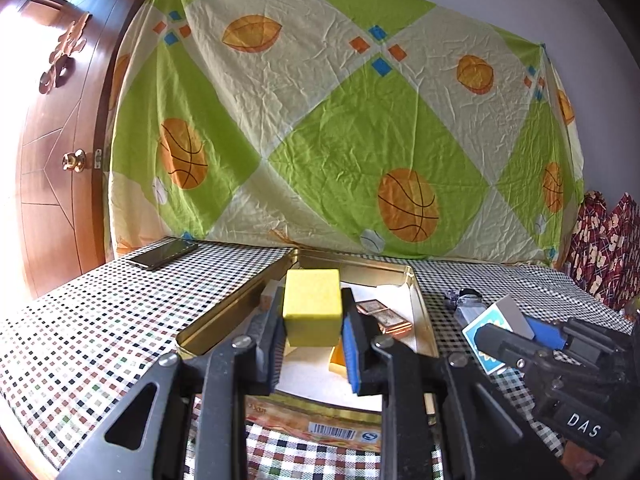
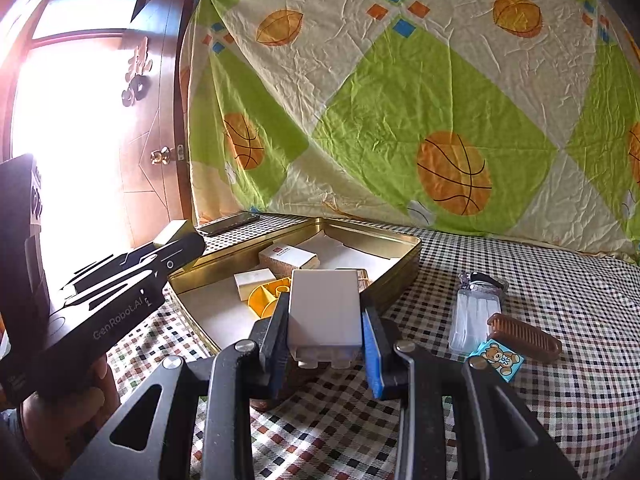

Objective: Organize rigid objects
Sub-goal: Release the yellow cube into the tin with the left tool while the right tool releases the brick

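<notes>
The left gripper (image 1: 312,320) clamps a matte yellow block (image 1: 312,307) above the gold tin (image 1: 224,316). The right gripper (image 2: 325,334) clamps a smooth white box (image 2: 323,312) at the tin's near edge, over the checked surface (image 2: 560,280).

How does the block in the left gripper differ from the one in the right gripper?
The yellow block is chunky and near-cubic; the white block is flatter, longer, with studs showing on its near end. The yellow block hangs over the gold tin; the white block sits before the tin's near edge, over the checked cloth. Both are clamped between gripper pads.
</notes>
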